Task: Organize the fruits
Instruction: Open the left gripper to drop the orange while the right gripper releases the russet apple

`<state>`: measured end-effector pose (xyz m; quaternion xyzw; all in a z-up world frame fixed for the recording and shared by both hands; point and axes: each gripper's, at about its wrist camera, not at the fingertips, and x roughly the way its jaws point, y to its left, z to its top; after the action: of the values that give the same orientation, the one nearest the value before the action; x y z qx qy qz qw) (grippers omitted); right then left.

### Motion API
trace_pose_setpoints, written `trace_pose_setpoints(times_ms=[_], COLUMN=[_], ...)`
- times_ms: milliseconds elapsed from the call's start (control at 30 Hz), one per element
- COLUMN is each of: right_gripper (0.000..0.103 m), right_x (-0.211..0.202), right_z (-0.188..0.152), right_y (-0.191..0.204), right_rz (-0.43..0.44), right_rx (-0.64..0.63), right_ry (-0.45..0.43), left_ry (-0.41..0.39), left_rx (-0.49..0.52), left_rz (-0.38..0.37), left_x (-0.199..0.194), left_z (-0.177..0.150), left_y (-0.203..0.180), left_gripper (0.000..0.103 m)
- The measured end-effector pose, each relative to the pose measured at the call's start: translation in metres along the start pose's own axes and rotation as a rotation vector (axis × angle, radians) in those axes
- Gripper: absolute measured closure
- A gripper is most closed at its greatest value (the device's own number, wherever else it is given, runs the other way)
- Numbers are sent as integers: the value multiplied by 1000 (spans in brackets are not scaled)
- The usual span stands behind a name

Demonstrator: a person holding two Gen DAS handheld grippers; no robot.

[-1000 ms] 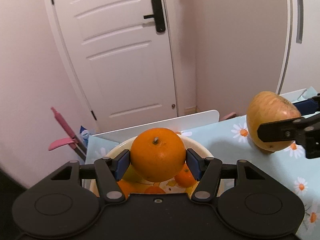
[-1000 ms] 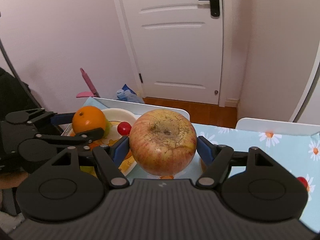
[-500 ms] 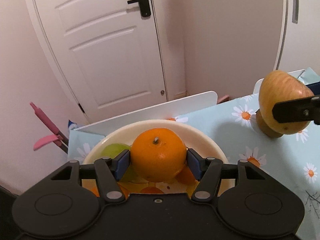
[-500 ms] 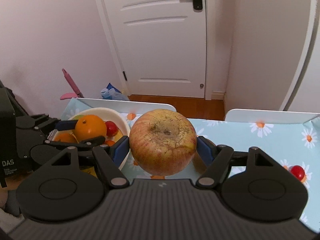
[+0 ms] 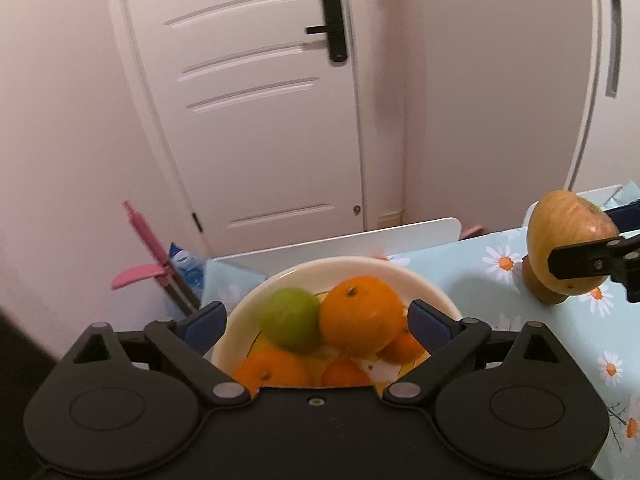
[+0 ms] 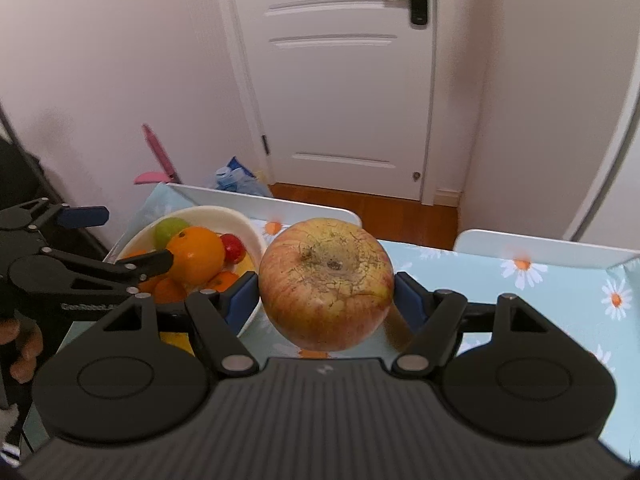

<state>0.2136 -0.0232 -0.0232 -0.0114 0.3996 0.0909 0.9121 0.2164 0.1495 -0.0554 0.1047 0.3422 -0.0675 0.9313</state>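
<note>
My left gripper [image 5: 316, 320] hangs over the cream bowl [image 5: 340, 264], its jaws opening wide. The orange [image 5: 360, 316] lies in the bowl between the blue pads, free of them, beside a green fruit [image 5: 290, 318] and smaller oranges. My right gripper [image 6: 326, 300] is shut on a big red-yellow apple [image 6: 326, 284], held above the daisy tablecloth to the right of the bowl [image 6: 224, 216]. The left wrist view shows that apple [image 5: 560, 232] at its right edge. The right wrist view has the left gripper [image 6: 120, 238] at the bowl's near-left side.
A small red fruit [image 6: 234, 248] sits in the bowl. A brown fruit [image 5: 540, 292] rests on the tablecloth [image 5: 472, 280] under the held apple. White chair backs [image 6: 540, 246] line the table's far edge. A pink-handled tool [image 5: 140, 232] leans at the left wall.
The left jaws have spread and let go of the orange, which now lies in the bowl beside the green fruit. The right gripper keeps the apple in the same place.
</note>
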Motion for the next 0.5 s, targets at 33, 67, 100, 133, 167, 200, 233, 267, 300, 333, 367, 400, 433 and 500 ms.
trace_pose_setpoints(times_ms=[33,67,100,133,167,200,233,267,300,333,367,400,433,500], right_gripper=[15,15,15,15,15,15,15,15,15,15,15,15,15,15], right_x=[2,4,6,8,11,14,16,20,22,25,29,32,35,41], right_z=[0,0,-1,-1,-2,-2,-3,-4,-5,-7,-9,-11,-13,-18], right_y=[3,5,8,10,14,18,22,27,31,36,42,46,49,57], right_rz=[14,25,39,50,65,77,90,104,115,127,140,151,161,184], right_rx=[-14,-27,-41,-51,-64,-76,-90,-108,-125,-143,-166,-184,-196,-223], right_ry=[3,7,12,15,20,25,29,34,37,42,48,53,58,71], left_ry=[1,3,5,6,7,8,9,11,13,14,14,13,12,10], left_rx=[-10,-21,-33,-47,-59,-70,-78,-86,-94,-103,-111,-119,-126,-138], left_rz=[9,19,29,36,43,53,60,68,75,81,87,94,101,111], left_x=[-4,-8,-12,-16,-20,-23,-26,-28,-30,-32,-35,-36,-38,-40], left_z=[-2,-5,-7,-9,-12,-14,-17,-19,-20,-22,-23,-24,-25,-28], left_y=[2,4,6,9,12,14,16,17,18,20,22,23,25,28], left_gripper=[2,2,2,2,2,2,2,2,2,2,2,2,2,2])
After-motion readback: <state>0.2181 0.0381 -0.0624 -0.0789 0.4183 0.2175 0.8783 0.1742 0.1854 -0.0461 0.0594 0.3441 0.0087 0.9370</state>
